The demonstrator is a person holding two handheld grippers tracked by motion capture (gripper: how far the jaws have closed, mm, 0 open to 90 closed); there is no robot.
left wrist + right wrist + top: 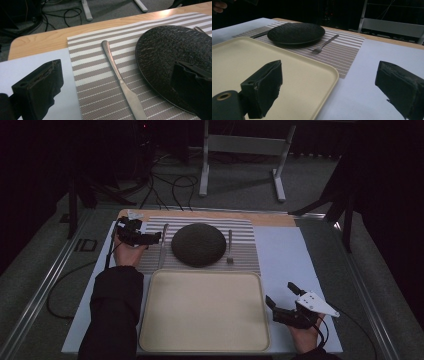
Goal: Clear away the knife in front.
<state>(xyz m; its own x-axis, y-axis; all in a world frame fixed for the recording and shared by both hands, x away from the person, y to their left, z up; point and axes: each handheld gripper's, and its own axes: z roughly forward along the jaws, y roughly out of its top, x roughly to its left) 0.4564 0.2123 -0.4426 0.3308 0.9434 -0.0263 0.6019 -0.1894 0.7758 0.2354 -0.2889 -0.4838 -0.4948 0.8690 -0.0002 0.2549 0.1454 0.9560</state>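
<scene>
The left black two-jaw tongs are held out far forward on a dark-sleeved forearm, jaws spread wide and pointing right. The right black two-jaw tongs sit low and near the person, jaws gaping, pointing forward-left.

No text, label, brand, number or sign can be read anywhere in these pictures.
</scene>
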